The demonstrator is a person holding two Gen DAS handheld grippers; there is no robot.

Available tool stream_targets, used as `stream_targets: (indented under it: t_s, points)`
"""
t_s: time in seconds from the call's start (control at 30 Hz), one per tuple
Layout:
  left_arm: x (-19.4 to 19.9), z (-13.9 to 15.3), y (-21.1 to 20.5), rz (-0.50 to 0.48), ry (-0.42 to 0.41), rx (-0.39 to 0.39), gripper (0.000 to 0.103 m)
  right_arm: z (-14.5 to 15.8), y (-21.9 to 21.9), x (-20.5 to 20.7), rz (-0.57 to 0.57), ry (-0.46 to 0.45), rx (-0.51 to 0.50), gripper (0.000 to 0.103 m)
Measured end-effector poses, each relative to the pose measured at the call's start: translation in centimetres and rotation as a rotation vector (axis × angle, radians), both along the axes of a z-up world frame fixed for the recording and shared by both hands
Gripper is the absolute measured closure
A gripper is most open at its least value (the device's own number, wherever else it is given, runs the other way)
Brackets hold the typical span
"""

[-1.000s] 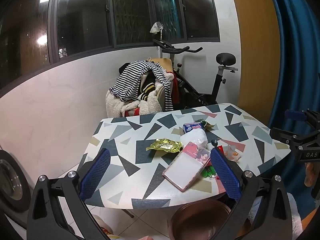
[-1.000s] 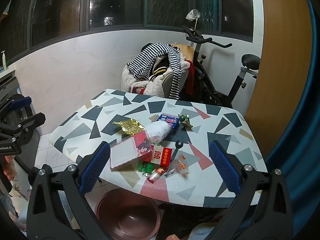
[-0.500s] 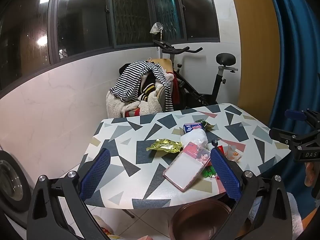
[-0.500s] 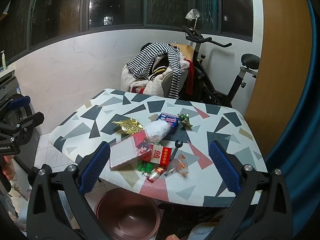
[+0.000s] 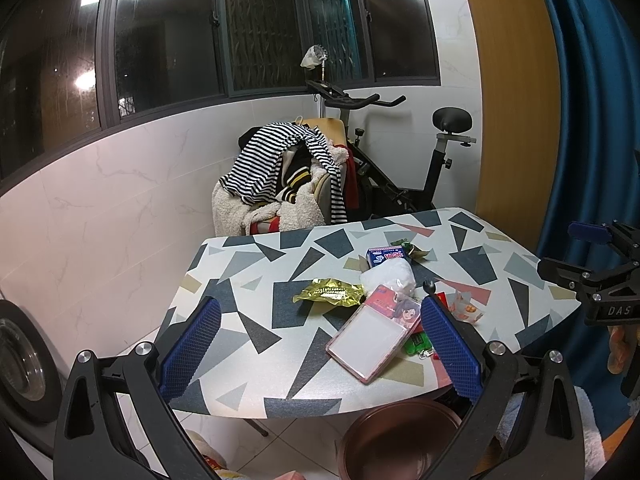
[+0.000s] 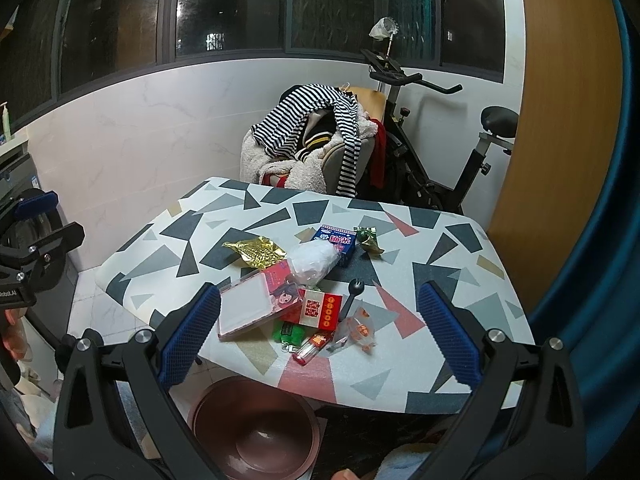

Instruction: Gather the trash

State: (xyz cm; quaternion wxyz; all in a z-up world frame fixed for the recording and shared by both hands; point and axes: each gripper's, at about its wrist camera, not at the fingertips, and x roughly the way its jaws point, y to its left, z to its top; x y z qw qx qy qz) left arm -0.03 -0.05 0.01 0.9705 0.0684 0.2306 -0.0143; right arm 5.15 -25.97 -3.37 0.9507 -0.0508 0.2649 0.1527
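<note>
Along the far side of the room, dark windows run above a white marble-look wall, with a blue curtain hanging to my right. An exercise bike stands in the corner beside a chair heaped with clothes, a striped top draped over the pile. At the left edge I can see part of a washing machine.

In front of me is the table, its top patterned with grey, black and pink triangles. Below its near edge a reddish-brown basin sits on the floor.

The trash lies clustered near the table's middle and near edge: a pink-framed white card overlapping a red packet, a crumpled white bag against a blue box, a gold wrapper to the left, a small green-gold wrapper to the right, then a black spoon, a green packet, a lighter and a clear candy wrapper.

My left gripper and right gripper both hover short of the table, fingers spread wide and empty.
</note>
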Motion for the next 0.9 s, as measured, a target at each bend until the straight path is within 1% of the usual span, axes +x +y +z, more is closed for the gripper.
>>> stream_targets:
  t_s: [0.07, 0.9]
  points:
    - [0.01, -0.01, 0.00, 0.000, -0.001, 0.002, 0.005, -0.41, 0.32, 0.14, 0.002, -0.003, -0.003, 0.006]
    - [0.09, -0.10, -0.38, -0.002, -0.002, 0.003, 0.005, -0.27, 0.17, 0.27, 0.004, -0.002, -0.005, 0.006]
